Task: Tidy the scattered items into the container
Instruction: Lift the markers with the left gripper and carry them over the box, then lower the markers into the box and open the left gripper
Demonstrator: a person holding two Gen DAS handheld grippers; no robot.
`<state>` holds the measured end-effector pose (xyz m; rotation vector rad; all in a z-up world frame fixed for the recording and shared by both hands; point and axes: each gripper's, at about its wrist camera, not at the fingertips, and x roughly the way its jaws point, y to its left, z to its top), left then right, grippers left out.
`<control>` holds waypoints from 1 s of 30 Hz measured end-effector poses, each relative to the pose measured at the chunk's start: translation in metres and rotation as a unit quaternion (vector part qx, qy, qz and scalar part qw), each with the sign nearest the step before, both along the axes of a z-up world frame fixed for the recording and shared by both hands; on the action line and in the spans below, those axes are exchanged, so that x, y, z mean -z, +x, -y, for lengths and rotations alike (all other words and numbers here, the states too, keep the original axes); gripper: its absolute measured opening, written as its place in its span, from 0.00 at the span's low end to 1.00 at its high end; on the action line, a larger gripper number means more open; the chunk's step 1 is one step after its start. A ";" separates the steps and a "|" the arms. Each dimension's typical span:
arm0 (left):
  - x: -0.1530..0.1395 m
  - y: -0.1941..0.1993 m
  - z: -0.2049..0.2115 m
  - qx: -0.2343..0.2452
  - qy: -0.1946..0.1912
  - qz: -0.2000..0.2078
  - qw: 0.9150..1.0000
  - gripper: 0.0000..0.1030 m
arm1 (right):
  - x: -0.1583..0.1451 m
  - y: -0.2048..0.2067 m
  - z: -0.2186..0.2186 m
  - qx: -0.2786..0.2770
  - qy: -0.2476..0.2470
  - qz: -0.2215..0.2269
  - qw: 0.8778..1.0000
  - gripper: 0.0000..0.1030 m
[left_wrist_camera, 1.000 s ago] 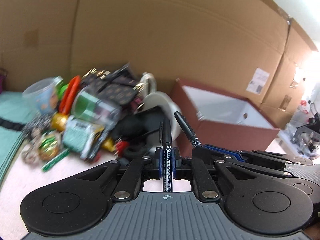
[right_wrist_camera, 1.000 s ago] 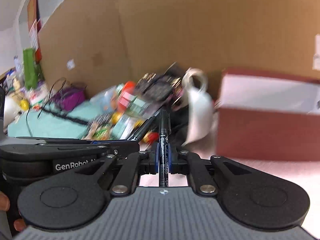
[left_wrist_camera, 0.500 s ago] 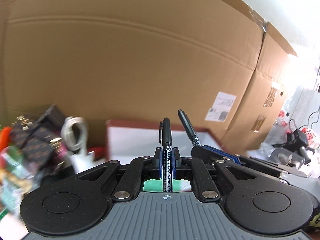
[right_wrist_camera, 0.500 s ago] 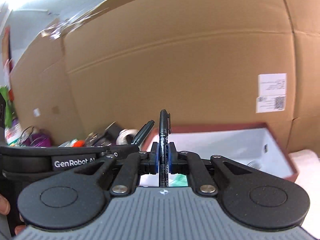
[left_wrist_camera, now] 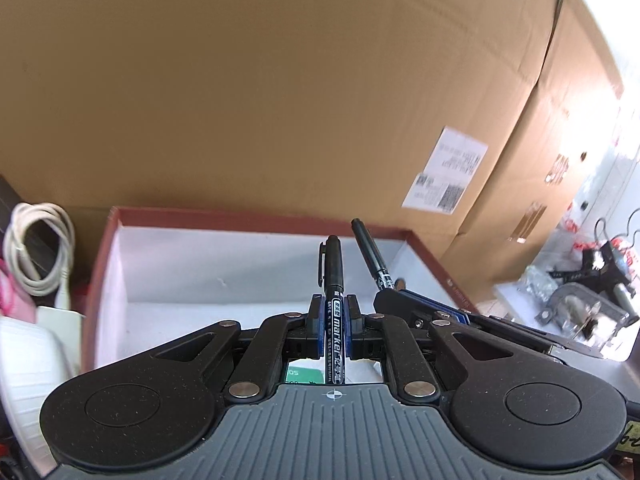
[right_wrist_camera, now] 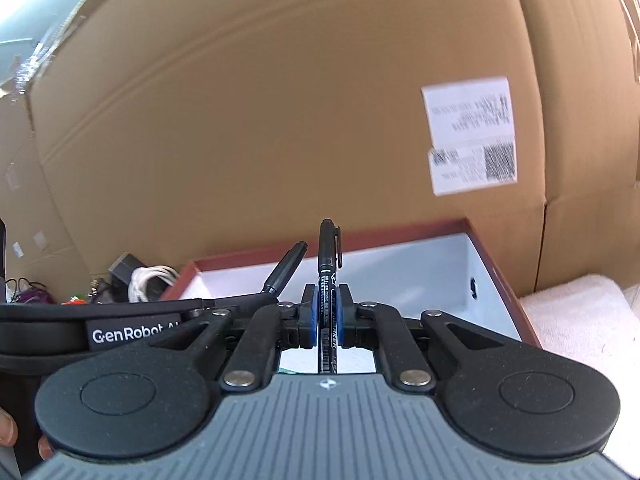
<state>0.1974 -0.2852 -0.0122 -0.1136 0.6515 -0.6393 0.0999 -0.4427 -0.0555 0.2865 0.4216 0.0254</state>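
Markers sit clamped in both grippers: the left gripper (left_wrist_camera: 334,330) pinches a black marker (left_wrist_camera: 334,280) between its blue pads, its printed barrel pointing forward, and the right gripper (right_wrist_camera: 327,316) grips a second marker (right_wrist_camera: 328,264) the same way. Each pen's lower end is hidden behind its gripper body. Directly ahead of and below both grippers lies the red box (left_wrist_camera: 248,216) with a white interior; its near wall is cut off by the grippers, and only a sliver of something green (left_wrist_camera: 302,376) shows through the left gripper's gap. Left of the box, a coiled white cable (left_wrist_camera: 38,248) is partly cropped. Blurred cardboard (right_wrist_camera: 280,120) fills the background.
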 end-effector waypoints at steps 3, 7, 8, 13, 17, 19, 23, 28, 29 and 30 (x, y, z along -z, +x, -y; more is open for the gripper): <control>0.009 0.009 0.012 0.003 0.016 -0.008 1.000 0.04 | 0.009 0.008 0.009 0.011 0.004 -0.017 1.000 0.10; 0.020 0.018 0.024 0.003 0.027 -0.019 0.999 0.04 | 0.018 0.015 0.019 0.024 0.001 -0.038 0.999 0.10; 0.022 0.019 0.026 0.003 0.029 -0.021 0.999 0.04 | 0.019 0.016 0.020 0.025 -0.001 -0.042 0.999 0.10; 0.028 0.024 0.031 0.004 0.036 -0.025 0.999 0.05 | 0.026 0.022 0.022 0.018 -0.007 -0.062 0.998 0.10; 0.026 0.023 0.032 0.002 0.042 -0.016 0.999 0.10 | 0.032 0.024 0.023 0.021 -0.006 -0.070 0.997 0.10; 0.025 0.023 0.030 -0.006 0.040 -0.017 0.999 0.30 | 0.032 0.024 0.021 0.023 -0.009 -0.069 0.997 0.12; 0.025 0.021 0.016 -0.073 0.030 -0.027 0.997 0.77 | 0.030 0.020 0.020 0.038 -0.019 -0.061 0.997 0.18; 0.023 0.015 -0.016 -0.103 -0.028 -0.022 0.994 0.92 | 0.018 0.007 0.026 0.046 0.010 -0.032 0.998 0.46; 0.023 0.015 -0.023 -0.096 -0.048 -0.028 0.994 0.93 | 0.017 0.004 0.026 0.044 0.018 -0.027 0.998 0.49; 0.023 0.014 -0.029 -0.086 -0.066 -0.035 0.994 0.93 | 0.015 0.001 0.026 0.041 0.029 -0.022 0.998 0.56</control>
